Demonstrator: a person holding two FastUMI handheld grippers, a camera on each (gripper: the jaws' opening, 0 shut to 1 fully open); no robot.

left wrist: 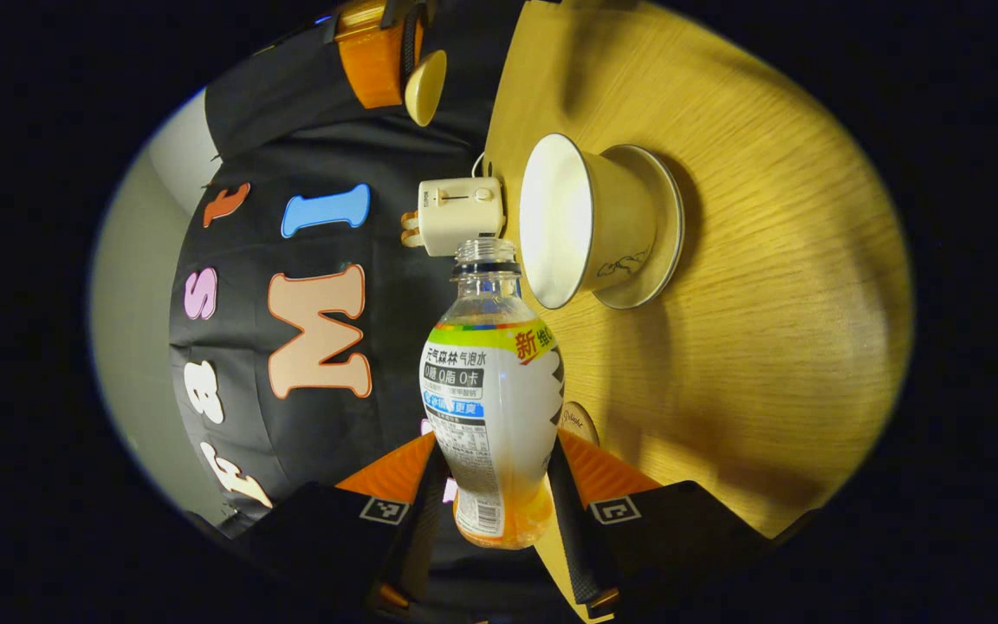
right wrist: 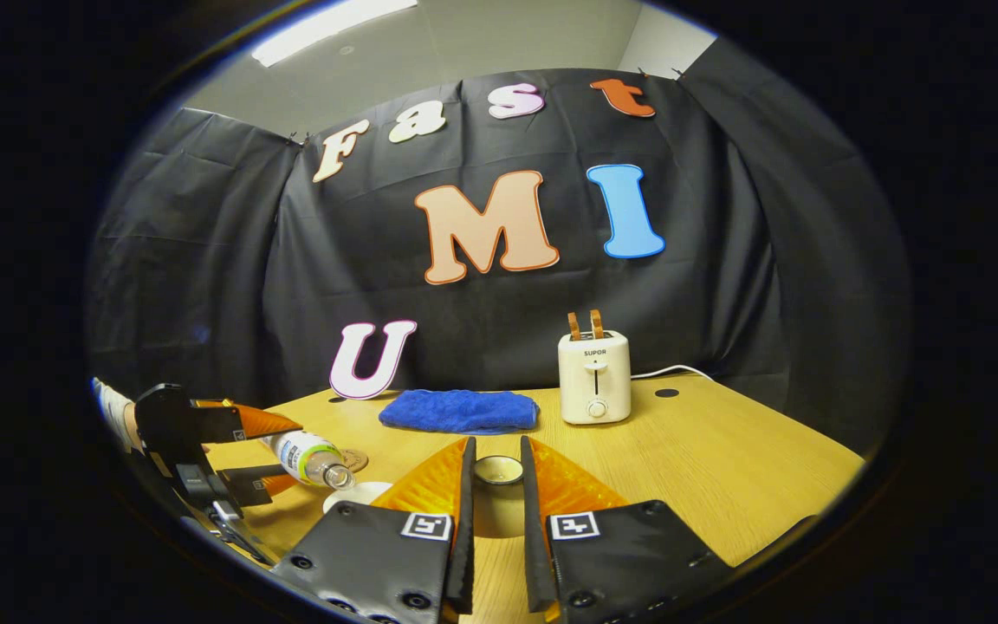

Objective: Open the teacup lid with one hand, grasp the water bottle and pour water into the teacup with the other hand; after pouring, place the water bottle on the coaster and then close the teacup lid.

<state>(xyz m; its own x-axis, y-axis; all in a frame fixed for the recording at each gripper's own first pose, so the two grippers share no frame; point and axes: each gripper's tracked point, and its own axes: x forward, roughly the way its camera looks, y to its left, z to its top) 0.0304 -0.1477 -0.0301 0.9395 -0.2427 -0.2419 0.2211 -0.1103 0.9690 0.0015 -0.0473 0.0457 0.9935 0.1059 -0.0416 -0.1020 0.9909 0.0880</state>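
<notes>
On my left, my jaws are clamped on the lower body of the water bottle (left wrist: 492, 407), tipped onto its side so its long axis points from my left gripper (left wrist: 499, 485) toward the teacup (left wrist: 581, 227). Its uncapped mouth hangs just beside the cup's open rim, not yet over it, so I judge the pour is about to begin. The cup stands on its saucer (left wrist: 665, 227) on the bench (left wrist: 767, 347); the coaster (left wrist: 581, 420) lies behind the bottle, nearer me. On my right gripper (right wrist: 497, 507), the jaws pinch the teacup lid (right wrist: 499, 471), held up clear of the cup. The blue cloth (right wrist: 459, 409) and toaster (right wrist: 594, 377) stand well back, leaving open bench.
</notes>
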